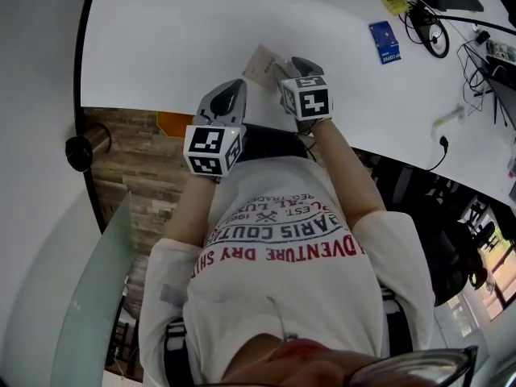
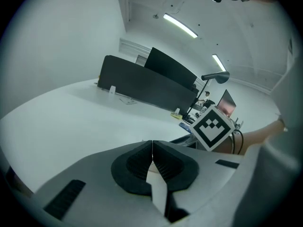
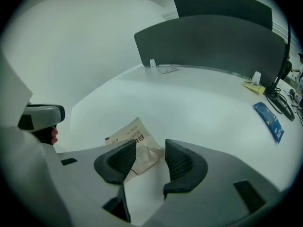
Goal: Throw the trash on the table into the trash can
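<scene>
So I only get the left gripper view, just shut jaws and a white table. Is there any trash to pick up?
Observer: Yes. In the right gripper view a crumpled paper wrapper lies on the table, just ahead of the right gripper.
Operator: Has it grabbed it?
Observer: No. Its jaws stand apart. The paper shows in the gap but is not pinched.
Operator: And where is my gripper in all this?
Observer: In the head view the left gripper sits beside the right one at the table's near edge, and the paper wrapper lies off to its right.
</scene>
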{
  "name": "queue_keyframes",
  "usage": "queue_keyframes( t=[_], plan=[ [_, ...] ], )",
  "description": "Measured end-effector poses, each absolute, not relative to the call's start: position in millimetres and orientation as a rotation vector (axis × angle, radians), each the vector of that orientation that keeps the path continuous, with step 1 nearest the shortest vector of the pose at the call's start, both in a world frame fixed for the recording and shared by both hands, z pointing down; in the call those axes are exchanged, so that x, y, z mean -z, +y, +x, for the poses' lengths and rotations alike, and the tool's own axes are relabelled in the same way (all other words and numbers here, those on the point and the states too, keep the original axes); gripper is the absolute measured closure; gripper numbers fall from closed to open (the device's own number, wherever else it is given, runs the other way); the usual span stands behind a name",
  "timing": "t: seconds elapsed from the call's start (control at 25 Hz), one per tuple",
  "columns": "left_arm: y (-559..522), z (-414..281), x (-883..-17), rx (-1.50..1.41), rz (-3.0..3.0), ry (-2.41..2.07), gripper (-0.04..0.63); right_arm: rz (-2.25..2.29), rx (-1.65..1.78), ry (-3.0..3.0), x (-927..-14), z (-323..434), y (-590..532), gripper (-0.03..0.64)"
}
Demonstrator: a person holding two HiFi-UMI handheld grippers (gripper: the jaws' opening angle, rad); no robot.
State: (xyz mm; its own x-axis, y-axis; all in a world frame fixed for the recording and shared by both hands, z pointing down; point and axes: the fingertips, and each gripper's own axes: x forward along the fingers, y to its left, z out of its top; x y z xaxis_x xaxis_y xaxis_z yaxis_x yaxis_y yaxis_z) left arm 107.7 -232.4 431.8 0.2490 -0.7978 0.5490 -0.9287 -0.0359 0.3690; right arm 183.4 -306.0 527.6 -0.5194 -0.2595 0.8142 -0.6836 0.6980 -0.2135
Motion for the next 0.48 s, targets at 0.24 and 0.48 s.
queue_keyframes(
  t=[0.24,0.48],
  plan=[
    [-231.3,107.2,-443.0,-0.249,1.815,-1.569,0.572,0.729,-0.54,-2.073,-533.1,182.5,-303.4,0.462],
    [-239.9,103.4,-426.5,-0.194,1.814,-1.593,0.572,0.64,-0.551,-2.069,-536.4,192.0,-308.6,0.556]
  ],
)
